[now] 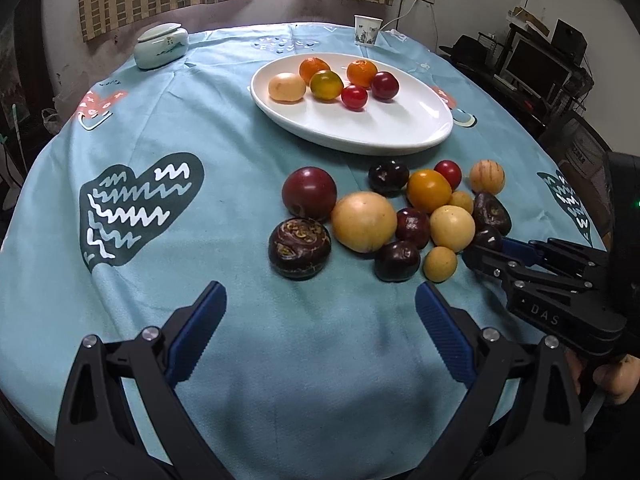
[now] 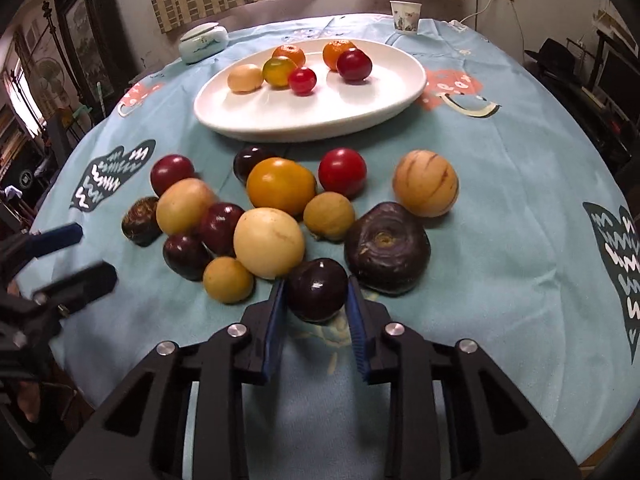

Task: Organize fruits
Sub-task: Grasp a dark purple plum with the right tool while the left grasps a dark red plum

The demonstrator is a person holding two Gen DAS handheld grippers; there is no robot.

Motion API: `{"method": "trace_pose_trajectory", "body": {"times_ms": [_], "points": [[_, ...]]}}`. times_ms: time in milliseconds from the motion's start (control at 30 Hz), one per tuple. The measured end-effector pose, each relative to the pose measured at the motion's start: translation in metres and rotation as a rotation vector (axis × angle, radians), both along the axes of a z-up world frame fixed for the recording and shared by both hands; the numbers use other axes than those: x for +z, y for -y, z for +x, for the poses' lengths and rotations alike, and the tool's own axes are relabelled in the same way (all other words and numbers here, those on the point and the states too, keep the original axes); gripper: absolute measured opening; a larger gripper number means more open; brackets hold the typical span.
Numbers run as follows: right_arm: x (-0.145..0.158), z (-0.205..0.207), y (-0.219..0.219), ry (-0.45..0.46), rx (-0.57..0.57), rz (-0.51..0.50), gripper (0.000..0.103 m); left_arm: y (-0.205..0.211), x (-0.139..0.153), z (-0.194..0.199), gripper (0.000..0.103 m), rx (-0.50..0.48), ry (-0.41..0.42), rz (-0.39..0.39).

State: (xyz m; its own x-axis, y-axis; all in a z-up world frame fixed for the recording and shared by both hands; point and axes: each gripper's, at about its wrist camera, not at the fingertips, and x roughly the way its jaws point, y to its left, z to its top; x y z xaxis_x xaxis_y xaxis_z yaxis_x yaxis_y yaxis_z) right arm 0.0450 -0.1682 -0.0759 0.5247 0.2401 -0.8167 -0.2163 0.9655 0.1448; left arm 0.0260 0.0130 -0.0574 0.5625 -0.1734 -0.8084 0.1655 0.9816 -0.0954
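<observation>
The right gripper (image 2: 316, 296) stood nearly closed around a dark plum (image 2: 317, 289) at the table's near edge; contact unconfirmed. A skewed lift could roll it off, or nudge the dark ridged fruit (image 2: 387, 248) touching it. The left gripper (image 1: 320, 312) hung wide open, empty. Beyond the heap, the white plate (image 2: 280, 120) held six fruits.

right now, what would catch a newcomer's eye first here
The heap of loose fruit on the blue cloth, near the table's front. Behind it, a white plate already holds six small fruits. Nearest, the right gripper has its fingers against a dark plum, while the left gripper hangs open, holding nothing.
</observation>
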Motion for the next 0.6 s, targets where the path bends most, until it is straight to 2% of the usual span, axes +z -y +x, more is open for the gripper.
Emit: {"method": "trace_pose_trajectory", "body": {"times_ms": [133, 233, 267, 300, 333, 400, 467, 600], "points": [[0.015, -0.011, 0.002, 0.039, 0.0, -0.014, 0.031, 0.009, -0.003, 0.002, 0.097, -0.019, 0.0, -0.004], [0.021, -0.015, 0.011, 0.035, -0.018, 0.006, 0.031, 0.018, -0.005, 0.003, 0.094, -0.036, -0.001, -0.014], [0.021, -0.016, 0.014, 0.032, -0.023, 0.012, 0.031, 0.02, -0.005, 0.003, 0.085, -0.043, -0.001, -0.021], [0.02, -0.017, 0.017, 0.029, -0.028, 0.02, 0.031, 0.024, -0.007, 0.005, 0.069, -0.053, -0.009, -0.026], [0.02, -0.018, 0.019, 0.024, -0.032, 0.031, 0.031, 0.028, -0.009, 0.007, 0.063, -0.068, -0.025, -0.03], [0.019, -0.019, 0.023, 0.015, -0.035, 0.053, 0.03, 0.034, -0.017, 0.013, 0.042, -0.083, -0.062, -0.032], [0.019, -0.021, 0.026, 0.014, -0.037, 0.068, 0.03, 0.04, -0.025, 0.019, 0.038, -0.084, -0.089, -0.033], [0.019, -0.024, 0.033, 0.012, -0.045, 0.077, 0.03, 0.051, -0.028, 0.023, 0.04, -0.099, -0.063, -0.018]]}}
